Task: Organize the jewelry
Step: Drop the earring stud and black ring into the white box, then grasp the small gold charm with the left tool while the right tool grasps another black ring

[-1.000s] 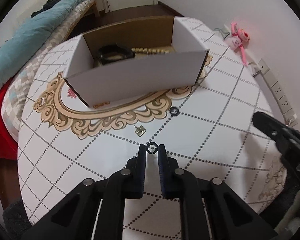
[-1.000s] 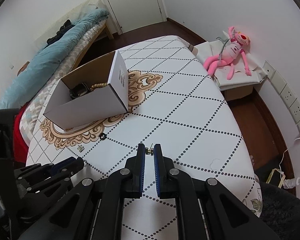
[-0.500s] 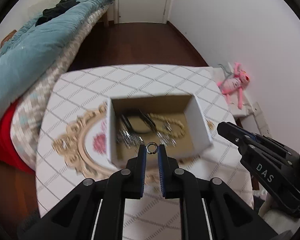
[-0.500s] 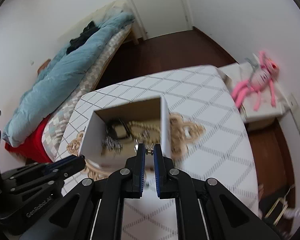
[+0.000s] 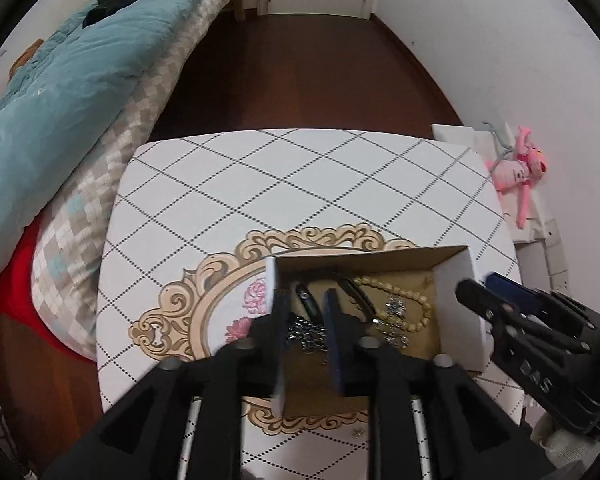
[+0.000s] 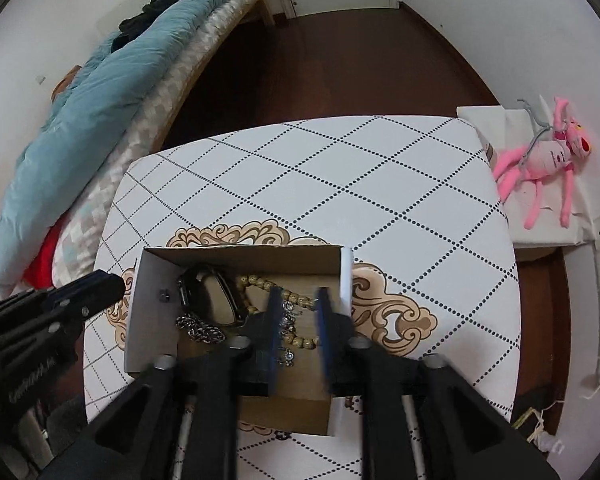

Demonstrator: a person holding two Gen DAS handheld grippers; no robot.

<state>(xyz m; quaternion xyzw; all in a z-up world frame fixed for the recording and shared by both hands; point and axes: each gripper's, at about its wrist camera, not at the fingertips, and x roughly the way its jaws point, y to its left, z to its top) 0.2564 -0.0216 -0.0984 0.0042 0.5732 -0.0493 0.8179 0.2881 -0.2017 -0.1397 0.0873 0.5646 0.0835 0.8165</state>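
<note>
Over the open cardboard box [image 5: 452,320] both grippers hung side by side, each looking down into it. The box sat on a white table [image 5: 300,184] with a dotted diamond pattern and a gold scrollwork design around the box's base. The left gripper [image 5: 303,320] had its jaws spread apart with nothing between them; its fingers [image 5: 334,344] framed the left half of the box, above a silver chain [image 5: 306,334] that lay on the cardboard floor. The right gripper [image 6: 298,322] was likewise parted and held nothing, poised above the right half of the box, where a string of tan beads [image 6: 296,300] and some small silver pieces [image 6: 288,320] lay. A black watch [image 6: 210,294] rested in the far left part of the box, touching the beads and just beside the chain. In the left view the right gripper's tips [image 5: 496,292] showed at the box's right wall; in the right view the left gripper [image 6: 88,288] showed at the box's left wall. One small gold trinket [image 5: 357,433] lay on the table outside the near side of the box, and a dark little ring [image 6: 283,436] lay there too. A bed with a teal duvet [image 5: 60,92] stood to the left of the table, and a pink plush toy [image 6: 548,160] lay on a low white surface to the right
</note>
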